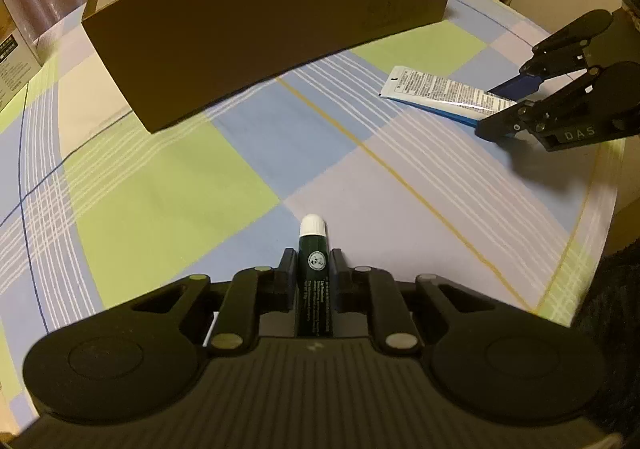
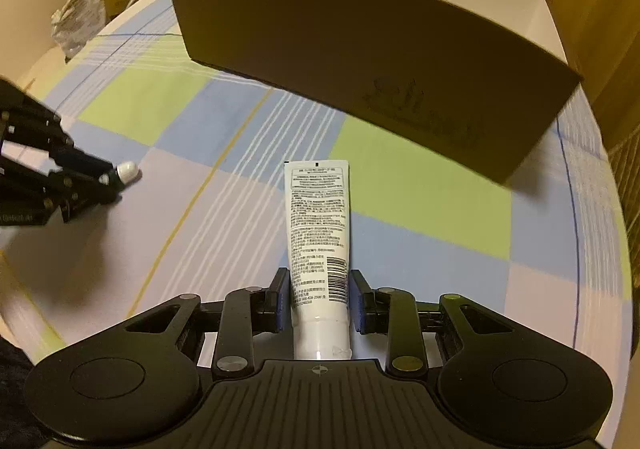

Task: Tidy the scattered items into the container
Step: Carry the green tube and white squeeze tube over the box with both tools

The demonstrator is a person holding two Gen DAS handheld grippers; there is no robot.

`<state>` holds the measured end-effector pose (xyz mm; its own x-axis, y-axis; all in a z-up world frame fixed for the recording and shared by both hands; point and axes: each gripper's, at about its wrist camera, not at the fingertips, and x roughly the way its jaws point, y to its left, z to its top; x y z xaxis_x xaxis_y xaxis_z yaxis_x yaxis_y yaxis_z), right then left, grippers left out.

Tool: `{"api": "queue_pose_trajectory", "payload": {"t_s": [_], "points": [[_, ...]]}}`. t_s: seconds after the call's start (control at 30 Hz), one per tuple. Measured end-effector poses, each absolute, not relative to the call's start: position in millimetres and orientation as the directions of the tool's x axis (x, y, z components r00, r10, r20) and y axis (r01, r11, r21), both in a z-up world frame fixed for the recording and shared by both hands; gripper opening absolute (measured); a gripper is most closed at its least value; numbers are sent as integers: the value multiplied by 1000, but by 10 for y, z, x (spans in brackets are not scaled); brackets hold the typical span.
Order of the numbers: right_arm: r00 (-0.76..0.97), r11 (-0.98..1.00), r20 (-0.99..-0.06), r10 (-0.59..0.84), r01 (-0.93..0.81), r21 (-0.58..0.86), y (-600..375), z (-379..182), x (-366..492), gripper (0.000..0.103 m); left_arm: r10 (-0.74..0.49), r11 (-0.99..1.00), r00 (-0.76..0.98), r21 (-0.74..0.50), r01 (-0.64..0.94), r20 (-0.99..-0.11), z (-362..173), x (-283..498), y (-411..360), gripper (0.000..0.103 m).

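Between both jaws, gripped tubes' lower ends hide: green stick left, seemingly white tube right.

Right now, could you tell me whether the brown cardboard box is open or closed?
Open: the brown cardboard box has no lid, and its pale inner walls show.

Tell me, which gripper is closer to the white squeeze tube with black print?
Right. The right gripper has the white squeeze tube between its fingers; the left gripper is off to the side, closed on a dark green stick.

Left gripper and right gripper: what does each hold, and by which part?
Left gripper clamps the dark green stick mid-body, white cap forward. Right gripper straddles the white tube near its cap end; pad contact cannot be told.
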<state>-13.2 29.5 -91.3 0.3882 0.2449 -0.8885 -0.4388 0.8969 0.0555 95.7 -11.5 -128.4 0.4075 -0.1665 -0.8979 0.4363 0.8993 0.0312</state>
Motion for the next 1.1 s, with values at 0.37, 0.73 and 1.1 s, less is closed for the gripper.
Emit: {"api": "queue_pose_trajectory", "payload": {"t_s": [0.37,0.73,1.1], "points": [[344,836,-768,541,-116,537,-614,-751,-168,32,-177,929,468,10,369,-866,-967,850,-277,13],[380,788,-706,598,-116,605,-853,-622,-178,32,-147,943,525,40,329,-839,-711,986,-525,13],[397,724,-654,644,-37,689,-936,-543,-101,32,-193,937,549,13,349,-813,-551,1178,-438,13]]}}
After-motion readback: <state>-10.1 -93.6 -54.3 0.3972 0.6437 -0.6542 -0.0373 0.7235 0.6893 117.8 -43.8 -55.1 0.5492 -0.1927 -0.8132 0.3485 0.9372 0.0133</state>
